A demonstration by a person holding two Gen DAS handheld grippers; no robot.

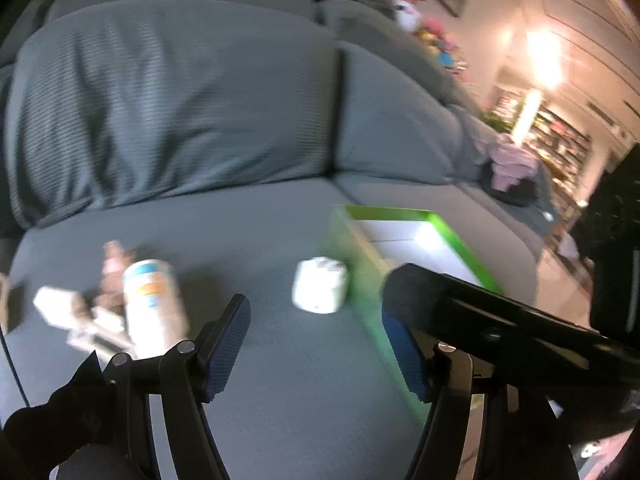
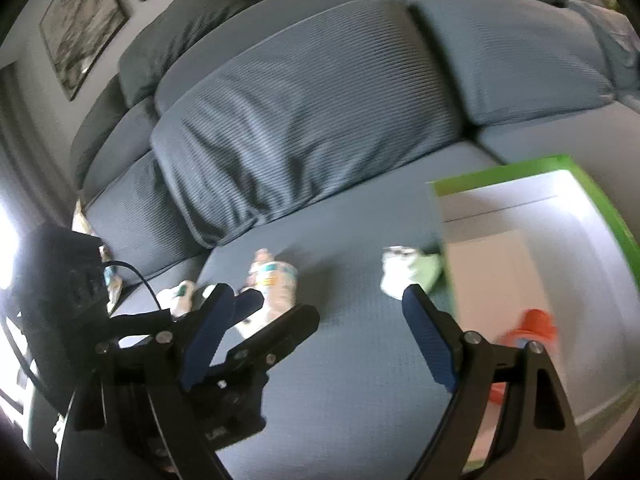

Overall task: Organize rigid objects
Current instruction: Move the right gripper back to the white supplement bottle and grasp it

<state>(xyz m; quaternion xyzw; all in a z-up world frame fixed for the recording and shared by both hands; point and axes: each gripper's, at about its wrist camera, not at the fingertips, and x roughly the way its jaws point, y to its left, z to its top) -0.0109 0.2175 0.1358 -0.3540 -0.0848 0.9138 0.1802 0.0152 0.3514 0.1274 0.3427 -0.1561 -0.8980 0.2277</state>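
Observation:
A green-rimmed white box [image 1: 404, 236] lies on the grey sofa seat; it also shows in the right wrist view [image 2: 520, 240], with an orange object [image 2: 534, 326] inside. A white plug-like block [image 1: 319, 286] sits just left of the box [image 2: 396, 274]. A white bottle with blue and orange label [image 1: 150, 306] lies further left [image 2: 276, 284], beside a pile of pale small items [image 1: 86, 320]. My left gripper [image 1: 316, 348] is open and empty above the seat. My right gripper [image 2: 316, 348] is open and empty; the left gripper's fingers [image 2: 248, 304] show at its left.
Large grey back cushions [image 1: 172, 112] stand behind the seat. Toys [image 1: 424, 28] sit on the sofa back and clothes [image 1: 512, 168] lie at the far right. A black device with a cable [image 2: 60, 280] is at the left of the right wrist view.

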